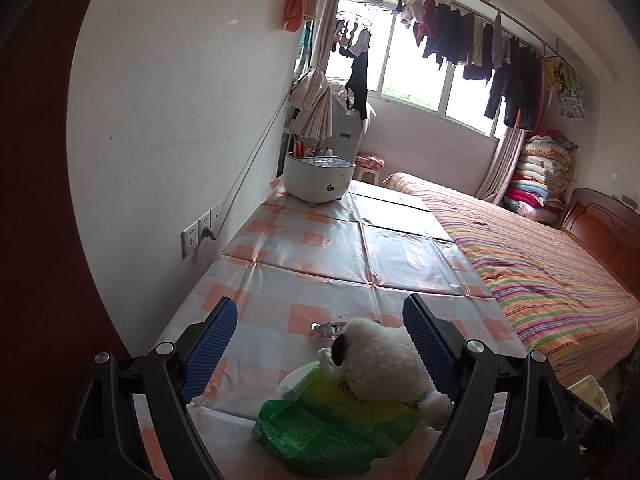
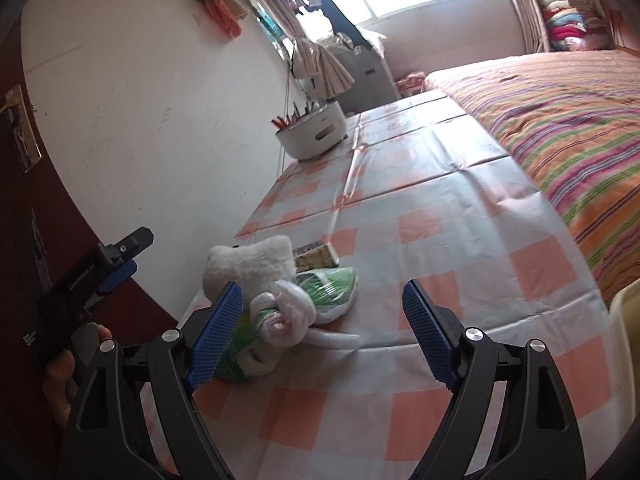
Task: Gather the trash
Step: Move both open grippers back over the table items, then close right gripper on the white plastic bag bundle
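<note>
A white plush toy [image 1: 384, 364] lies on a green plastic package [image 1: 328, 428] on the checked tablecloth [image 1: 320, 256]. A small shiny wrapper [image 1: 329, 327] lies just beyond the toy. My left gripper [image 1: 320, 344] is open, its blue pads on either side of the toy, touching nothing. In the right wrist view the toy [image 2: 256, 272], the green package [image 2: 332, 288] and a small yellowish packet [image 2: 316, 256] lie left of centre. My right gripper [image 2: 322, 332] is open and empty just to their right. The left gripper [image 2: 120, 264] shows at the left edge.
A white pot-like appliance [image 1: 318, 176] holding utensils stands at the table's far end by the wall. A bed with a striped cover [image 1: 540, 264] runs along the table's right side. A wall socket [image 1: 196, 232] is to the left. A pale bin rim [image 2: 624, 344] shows at right.
</note>
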Tool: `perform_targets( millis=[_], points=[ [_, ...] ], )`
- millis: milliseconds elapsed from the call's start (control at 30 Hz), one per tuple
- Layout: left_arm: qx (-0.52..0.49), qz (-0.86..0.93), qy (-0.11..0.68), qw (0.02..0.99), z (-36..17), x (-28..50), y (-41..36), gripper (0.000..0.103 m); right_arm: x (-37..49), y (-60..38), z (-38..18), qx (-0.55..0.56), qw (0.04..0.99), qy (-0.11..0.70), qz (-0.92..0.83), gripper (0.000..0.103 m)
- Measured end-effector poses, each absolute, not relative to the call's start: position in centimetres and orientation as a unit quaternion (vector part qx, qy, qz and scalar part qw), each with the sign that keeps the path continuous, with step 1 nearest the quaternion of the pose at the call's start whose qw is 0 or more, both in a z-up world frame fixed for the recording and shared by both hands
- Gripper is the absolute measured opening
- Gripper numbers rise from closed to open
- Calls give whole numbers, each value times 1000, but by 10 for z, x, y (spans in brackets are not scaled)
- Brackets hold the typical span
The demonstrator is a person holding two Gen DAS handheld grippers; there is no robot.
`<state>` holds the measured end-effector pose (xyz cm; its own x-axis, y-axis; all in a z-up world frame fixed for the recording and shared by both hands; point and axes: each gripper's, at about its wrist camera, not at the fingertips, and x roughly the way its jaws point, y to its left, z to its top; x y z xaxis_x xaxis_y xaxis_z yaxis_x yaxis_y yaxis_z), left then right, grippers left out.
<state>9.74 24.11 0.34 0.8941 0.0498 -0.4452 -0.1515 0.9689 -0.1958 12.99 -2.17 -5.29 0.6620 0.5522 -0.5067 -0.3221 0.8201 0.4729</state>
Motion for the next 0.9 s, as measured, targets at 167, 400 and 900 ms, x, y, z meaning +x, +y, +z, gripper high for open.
perform_targets(
  millis=[167, 400, 900],
  points=[
    [-136, 65, 228, 962, 2, 97, 259, 83, 141, 14, -67, 158, 884, 359, 254, 81],
    [-131, 69, 232, 961, 0, 95, 266, 83, 155, 30, -74, 162, 875, 379, 253, 81],
    [-137, 64, 260, 954, -8, 105, 261, 83, 174, 28, -86, 178, 864, 406, 238, 50]
  ],
)
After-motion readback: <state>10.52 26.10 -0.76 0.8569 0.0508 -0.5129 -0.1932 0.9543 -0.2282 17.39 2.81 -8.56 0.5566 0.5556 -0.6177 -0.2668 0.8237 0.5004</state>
